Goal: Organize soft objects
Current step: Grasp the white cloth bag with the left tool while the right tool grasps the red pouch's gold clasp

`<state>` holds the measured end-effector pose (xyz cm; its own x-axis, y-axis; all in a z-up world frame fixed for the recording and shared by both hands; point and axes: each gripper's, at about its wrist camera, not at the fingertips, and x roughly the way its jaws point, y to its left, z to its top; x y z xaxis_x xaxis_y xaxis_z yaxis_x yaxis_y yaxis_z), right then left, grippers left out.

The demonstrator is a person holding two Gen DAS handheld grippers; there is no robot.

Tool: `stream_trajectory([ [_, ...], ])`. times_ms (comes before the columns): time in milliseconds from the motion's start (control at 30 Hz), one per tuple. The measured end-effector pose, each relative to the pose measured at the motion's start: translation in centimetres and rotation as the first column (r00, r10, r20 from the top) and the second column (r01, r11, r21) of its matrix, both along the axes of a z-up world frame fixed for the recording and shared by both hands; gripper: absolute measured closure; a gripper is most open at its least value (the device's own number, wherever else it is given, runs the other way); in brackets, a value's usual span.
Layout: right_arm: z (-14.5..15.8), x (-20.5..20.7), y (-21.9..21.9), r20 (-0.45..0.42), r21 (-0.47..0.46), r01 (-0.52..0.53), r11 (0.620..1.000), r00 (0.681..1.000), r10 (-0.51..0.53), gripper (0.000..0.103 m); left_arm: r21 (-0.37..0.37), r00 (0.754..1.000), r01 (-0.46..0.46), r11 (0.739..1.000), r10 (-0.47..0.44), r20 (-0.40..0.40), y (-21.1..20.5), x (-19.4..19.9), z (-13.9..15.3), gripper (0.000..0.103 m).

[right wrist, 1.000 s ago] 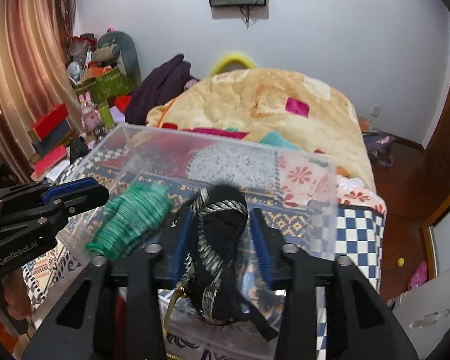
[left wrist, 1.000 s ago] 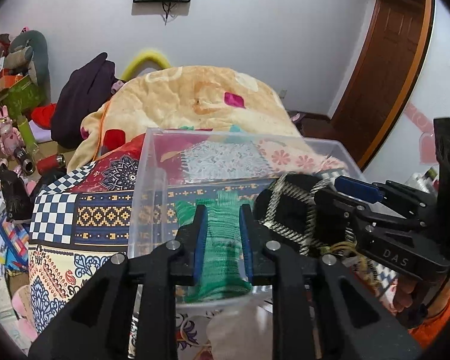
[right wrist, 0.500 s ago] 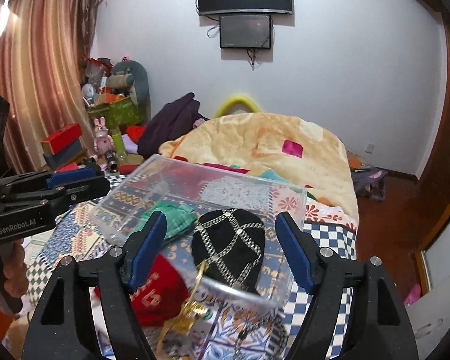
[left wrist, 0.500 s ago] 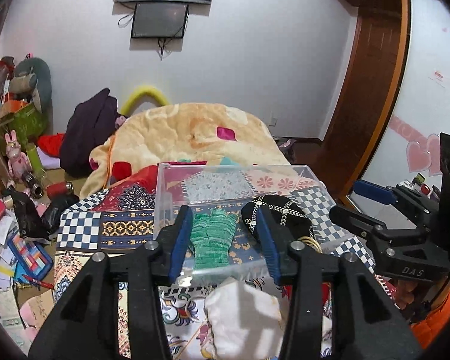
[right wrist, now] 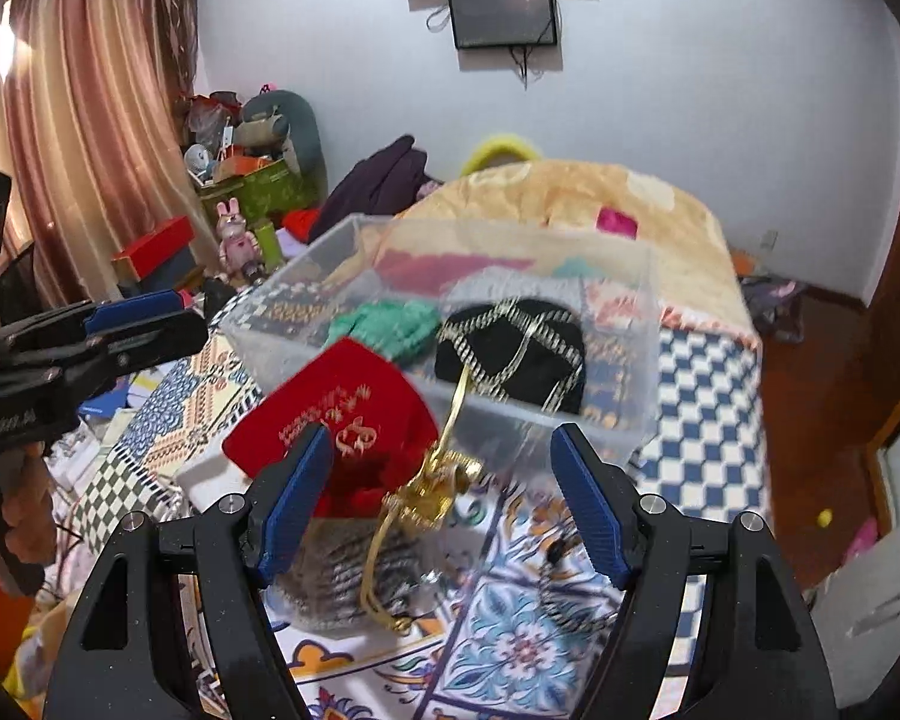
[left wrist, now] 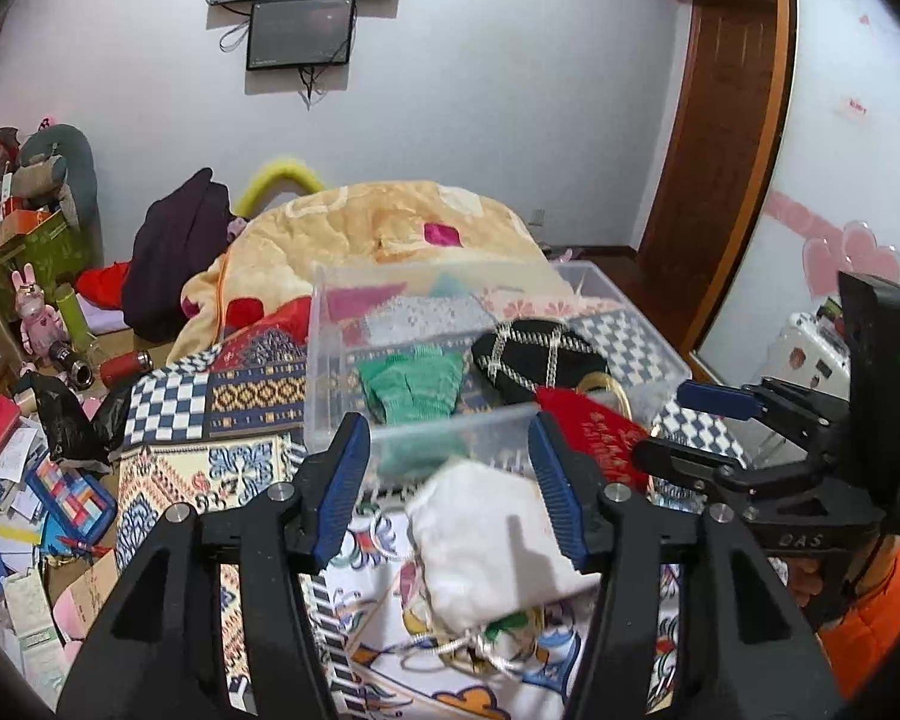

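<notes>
- Crowding the bed point(left wrist: 222, 468) near the left gripper point(left wrist: 450, 480) is a white pouch point(left wrist: 492, 540), lying on the patterned cover just in front of the clear bin point(left wrist: 324, 360); the jaws are spread wide with nothing between them.
- Lying close before the right gripper point(right wrist: 444, 516), whose jaws are likewise spread and empty, is a red pouch point(right wrist: 336, 414) with a gold cord point(right wrist: 432, 486), propped against the bin's near wall; a striped grey pouch point(right wrist: 342, 576) lies below it on the cover.
- Beyond the bin a yellow blanket point(left wrist: 378, 228) is heaped on the bed, with a dark garment point(left wrist: 174, 252) to its left and boxes, a pink rabbit toy point(left wrist: 30, 300) and papers along the floor.
- Inside the clear bin lie a green knitted piece point(left wrist: 414, 384) on the left and a black pouch with pale criss-cross trim point(left wrist: 528, 354) on the right, side by side on the bottom.
- Gold lettering is printed on the red pouch but is too blurred to read; the right gripper body, seen from the left wrist, is marked "DAS".
</notes>
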<state>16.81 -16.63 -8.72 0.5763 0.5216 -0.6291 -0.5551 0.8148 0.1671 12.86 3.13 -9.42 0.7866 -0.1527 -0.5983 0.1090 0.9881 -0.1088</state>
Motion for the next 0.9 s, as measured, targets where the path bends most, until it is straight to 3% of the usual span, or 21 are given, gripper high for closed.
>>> stream_trajectory([
  [133, -1.4, 0.4, 0.1, -0.066, 0.036, -0.022, 0.999, 0.998, 0.025, 0.031, 0.025, 1.0, 0.004, 1.0, -0.004, -0.011, -0.4, -0.4, -0.7, 0.048],
  [333, -2.1, 0.5, 0.4, -0.116, 0.09, -0.056, 0.994, 0.991, 0.066, 0.057, 0.024, 0.999, 0.015, 1.0, -0.014, -0.031, -0.7, -1.0, -1.5, 0.045],
  [600, -1.1, -0.4, 0.0, -0.064, 0.09, -0.045, 0.995, 0.997, 0.05, 0.088, 0.023, 0.997, 0.04, 0.999, -0.038, -0.07, -1.9, -0.9, -3.0, 0.041],
  [833, 0.1, -1.4, -0.6, 0.011, 0.069, -0.022, 0.997, 1.0, 0.022, 0.096, 0.007, 0.994, 0.049, 0.999, -0.048, -0.1, -2.5, -0.4, -4.3, 0.041],
  [900, 0.4, -1.6, -0.8, 0.02, 0.071, -0.02, 0.997, 1.0, 0.019, 0.096, -0.011, 0.993, 0.054, 0.999, -0.054, -0.105, -2.4, -0.4, -4.6, 0.046],
])
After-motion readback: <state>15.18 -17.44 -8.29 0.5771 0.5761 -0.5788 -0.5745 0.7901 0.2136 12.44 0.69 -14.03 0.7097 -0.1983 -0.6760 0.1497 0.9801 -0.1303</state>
